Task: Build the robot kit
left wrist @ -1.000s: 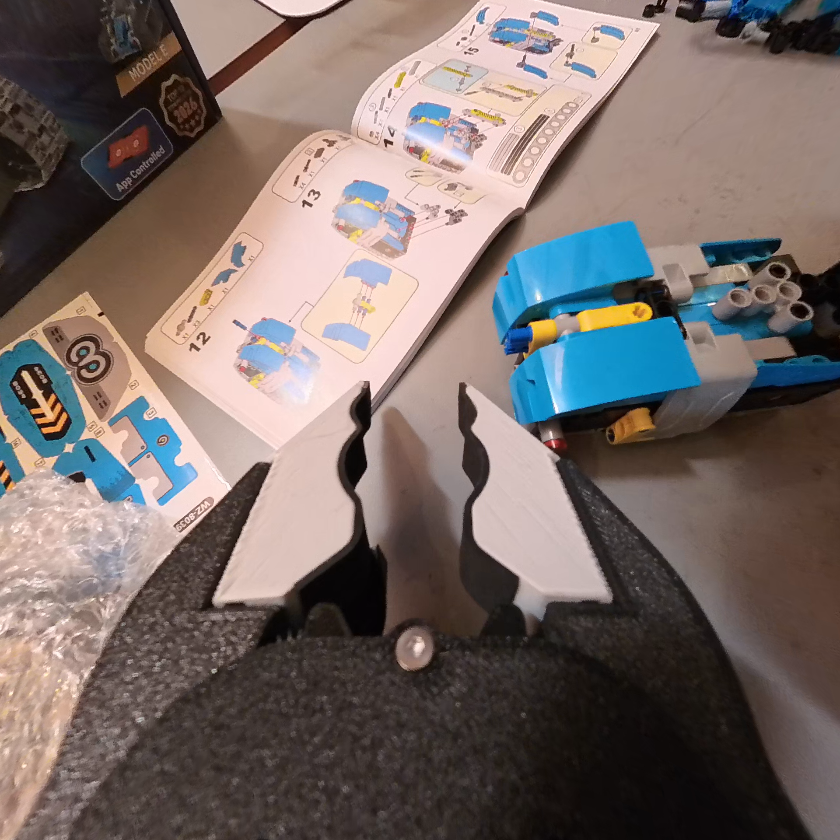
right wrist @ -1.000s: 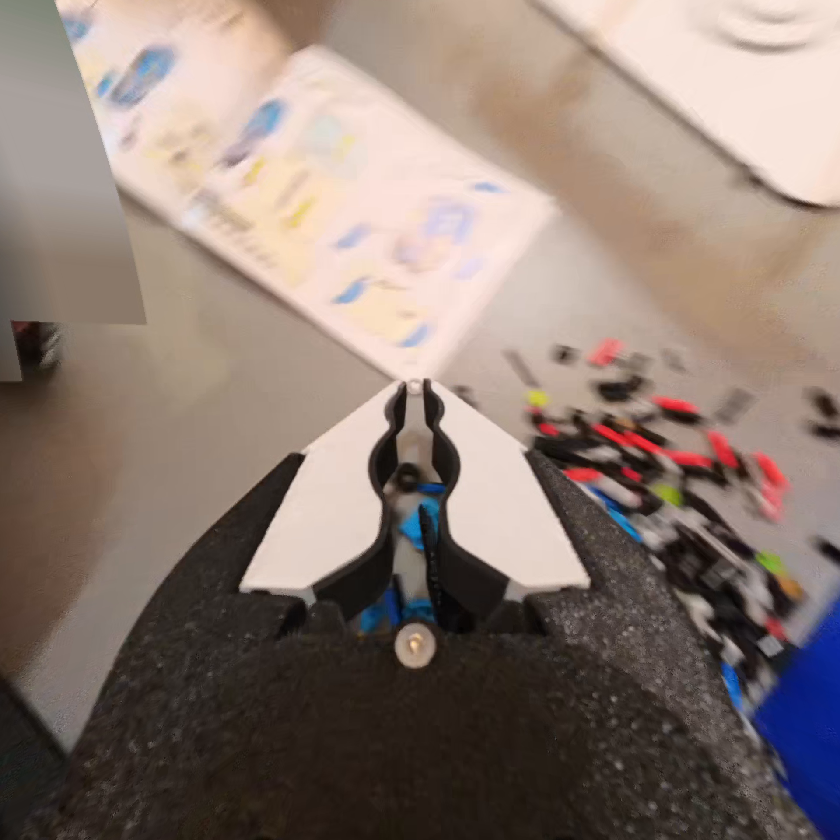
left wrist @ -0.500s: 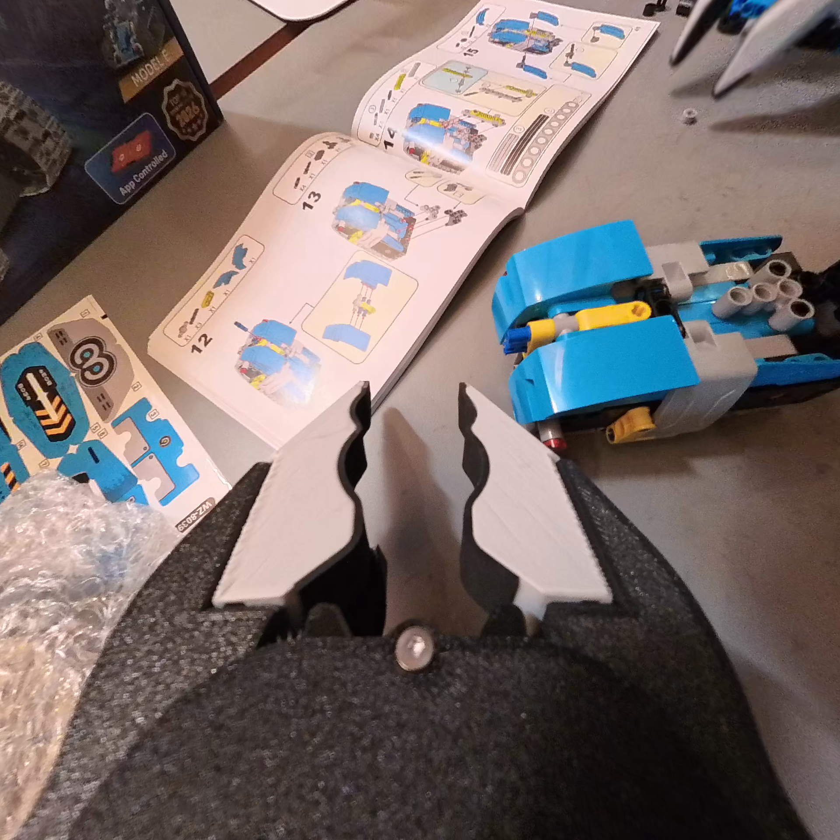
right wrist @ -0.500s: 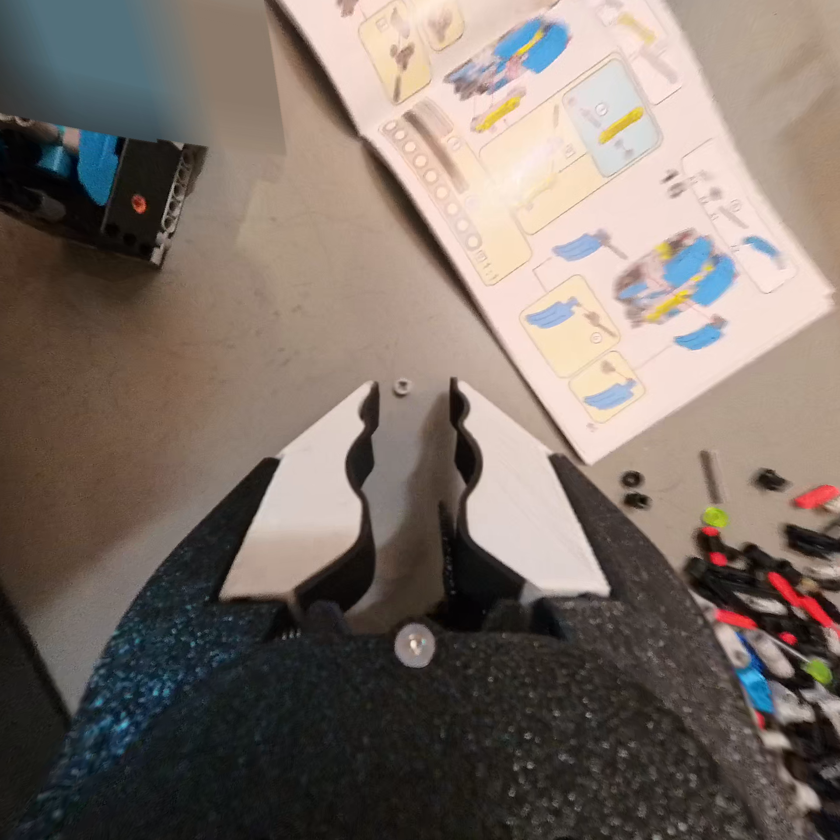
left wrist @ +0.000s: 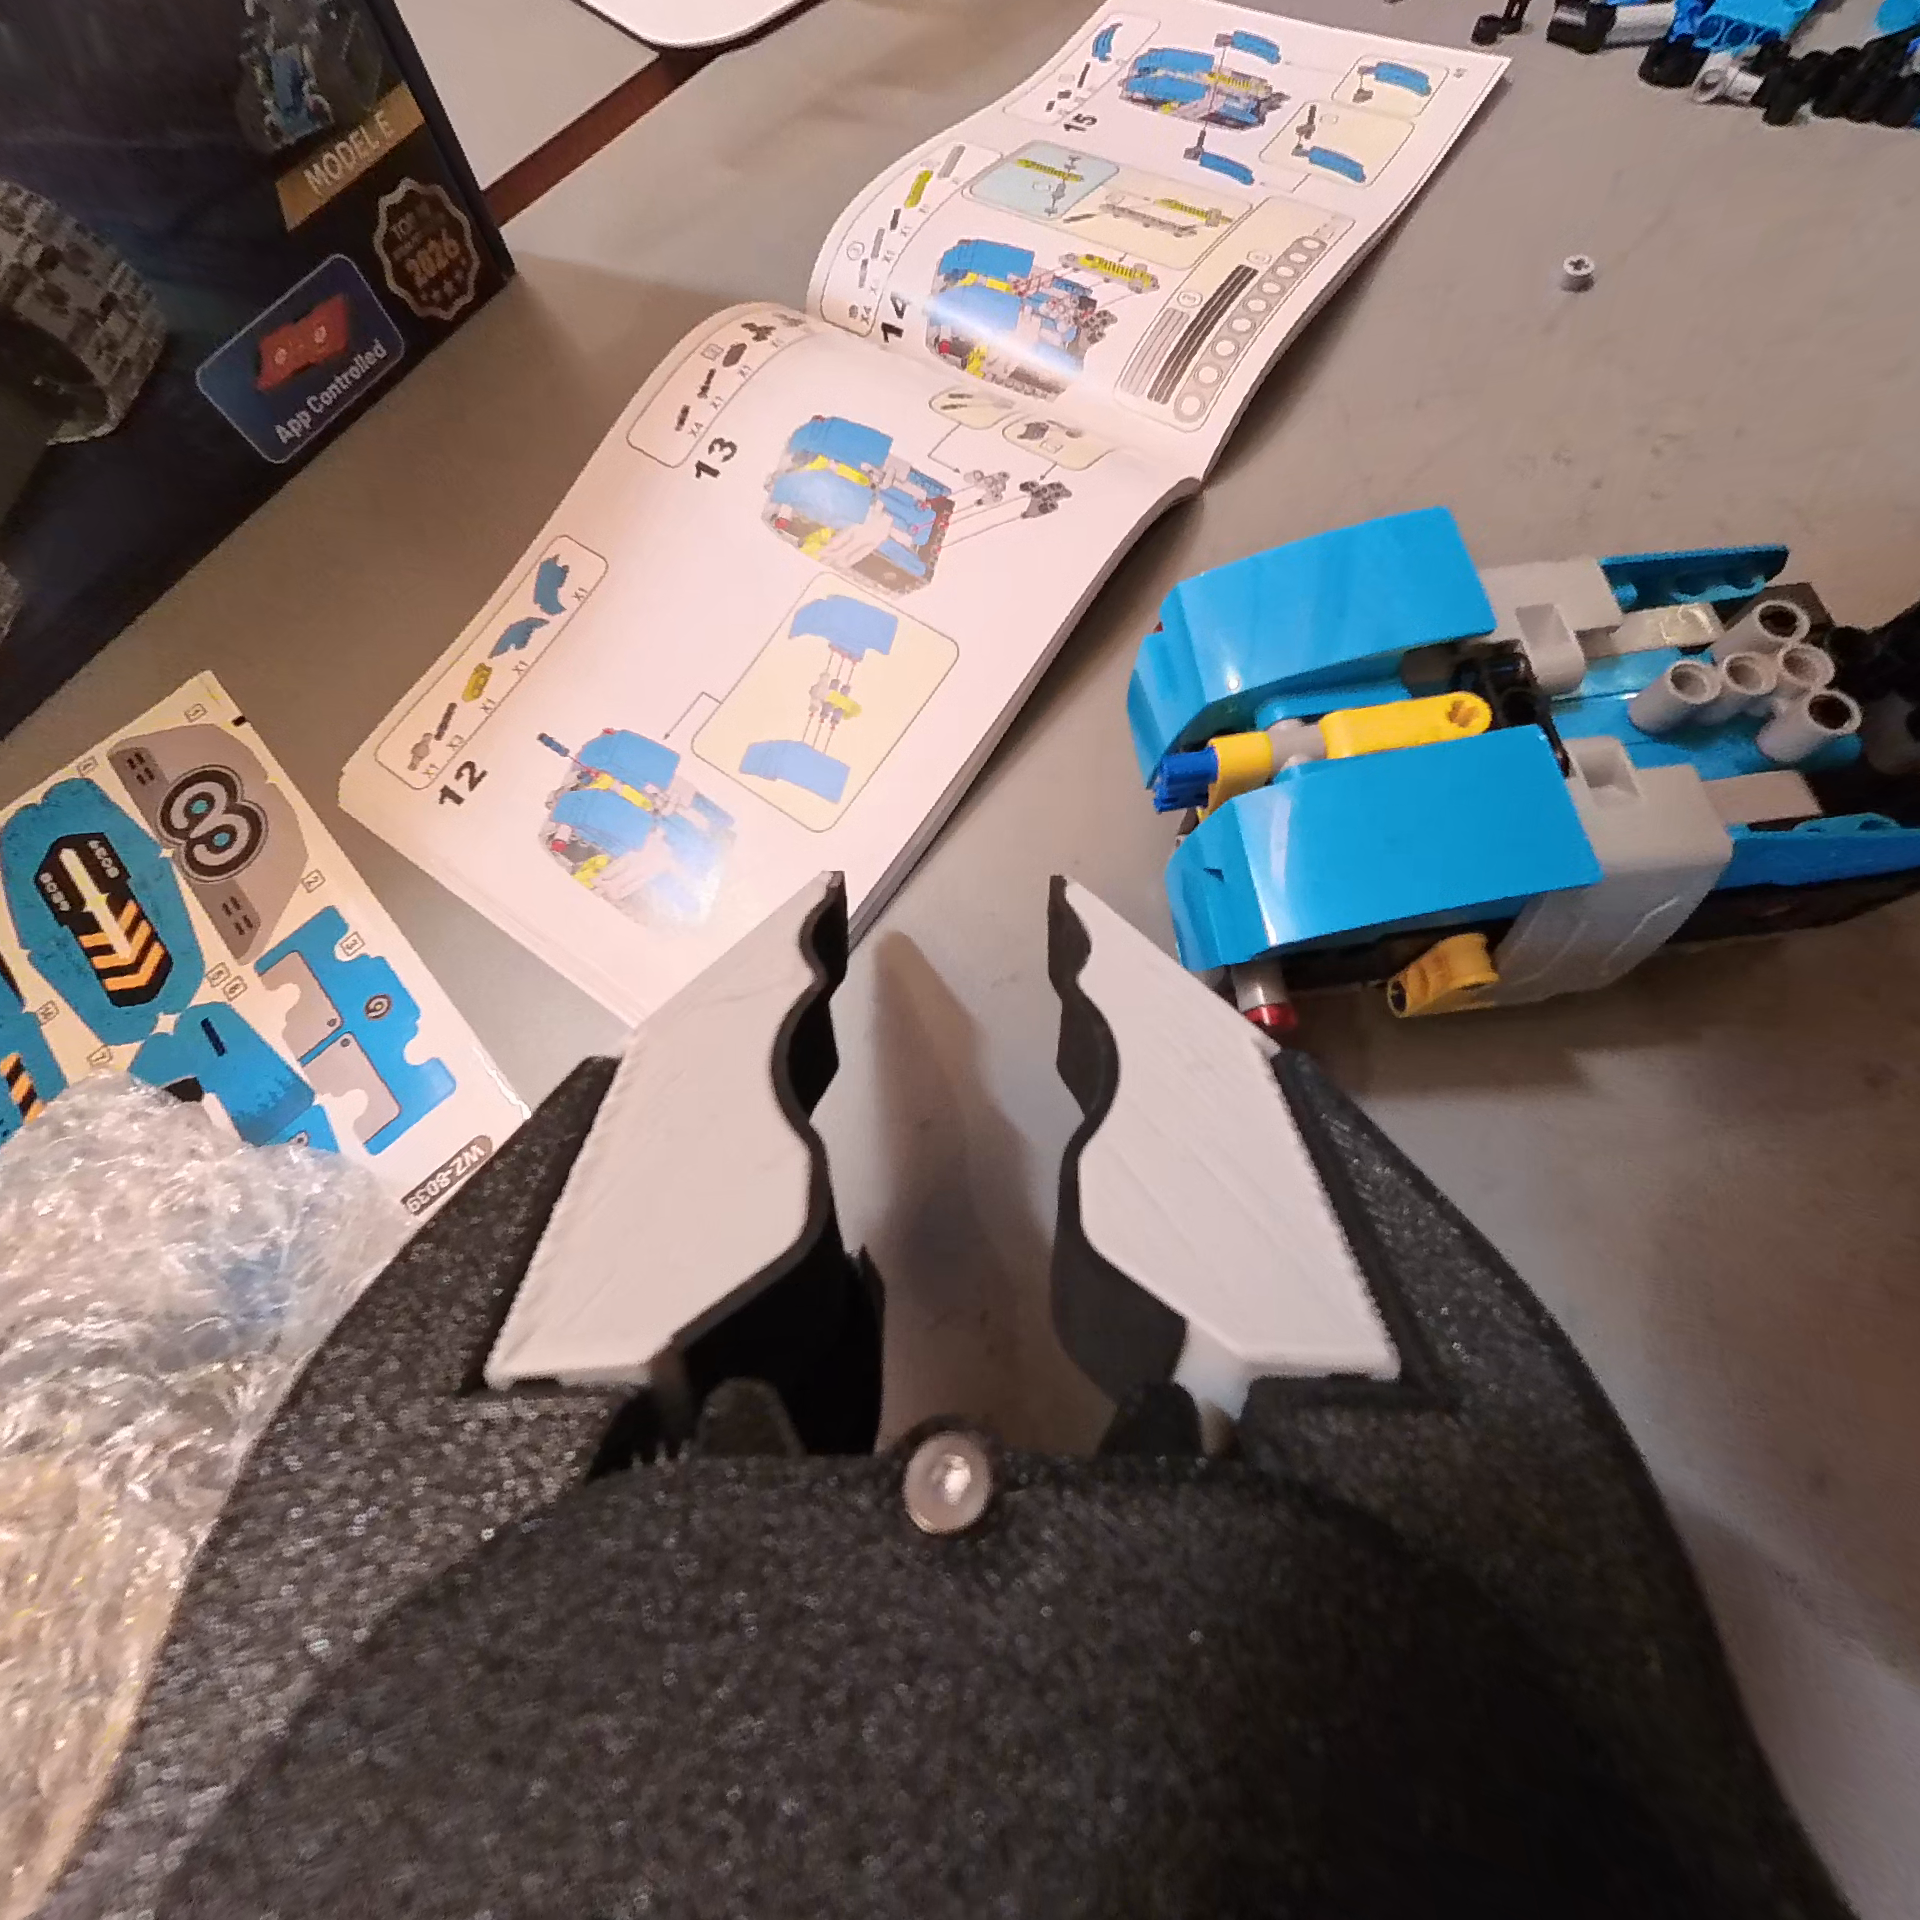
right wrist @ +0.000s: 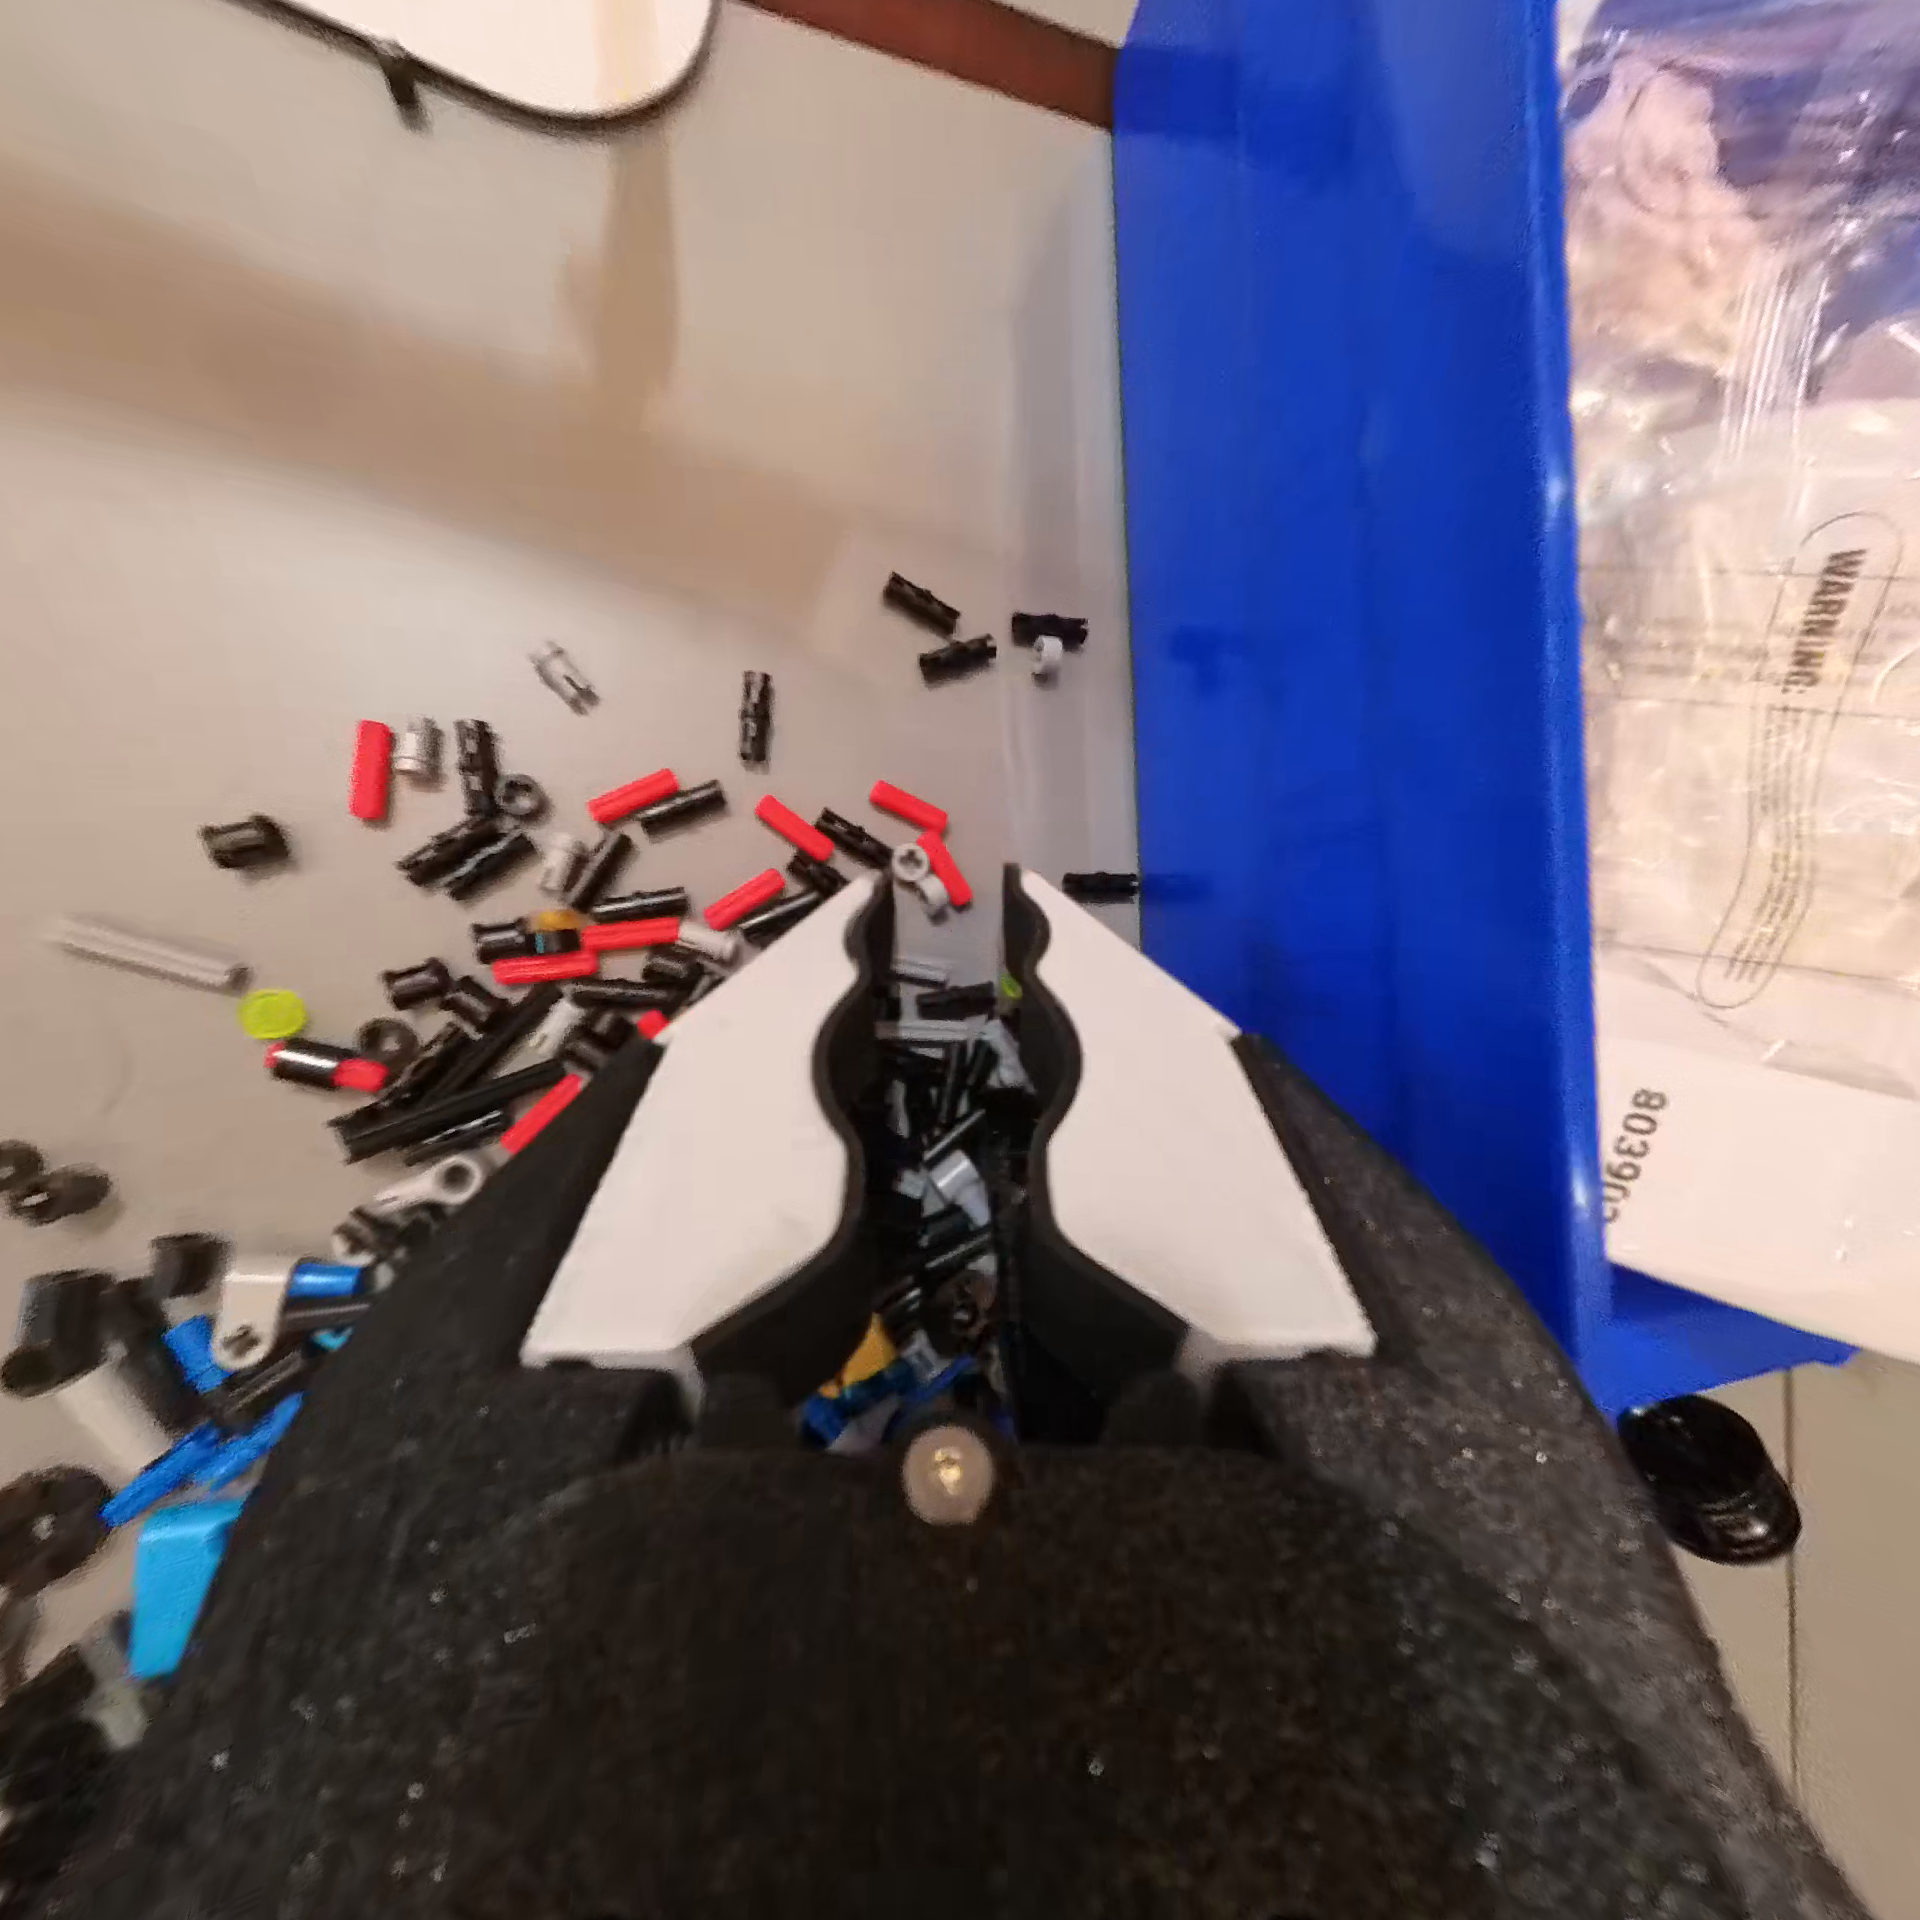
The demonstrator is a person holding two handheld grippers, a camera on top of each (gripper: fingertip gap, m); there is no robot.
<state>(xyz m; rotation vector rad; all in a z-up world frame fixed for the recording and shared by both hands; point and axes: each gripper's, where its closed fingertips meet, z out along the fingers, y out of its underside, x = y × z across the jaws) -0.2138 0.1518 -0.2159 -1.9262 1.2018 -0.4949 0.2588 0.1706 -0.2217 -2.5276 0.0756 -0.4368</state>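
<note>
My left gripper is open and empty, low over the grey table, between an open instruction booklet on its left and a part-built blue brick vehicle on its right. A small grey ring piece lies alone on the table beyond the booklet. My right gripper is open and empty above a scattered pile of small black, red and grey pins. A small grey connector lies just past its fingertips.
A dark product box stands at the far left, a sticker sheet and bubble wrap at the near left. A blue bin wall rises right of the right gripper, with a clear plastic bag beyond it. More loose parts lie far right. Tip to tip, the grippers are about 50 cm apart.
My right gripper opened, released the small grey ring near the booklet, then swung right to the pile of pins by the blue bin. My left gripper has stayed still and open.
</note>
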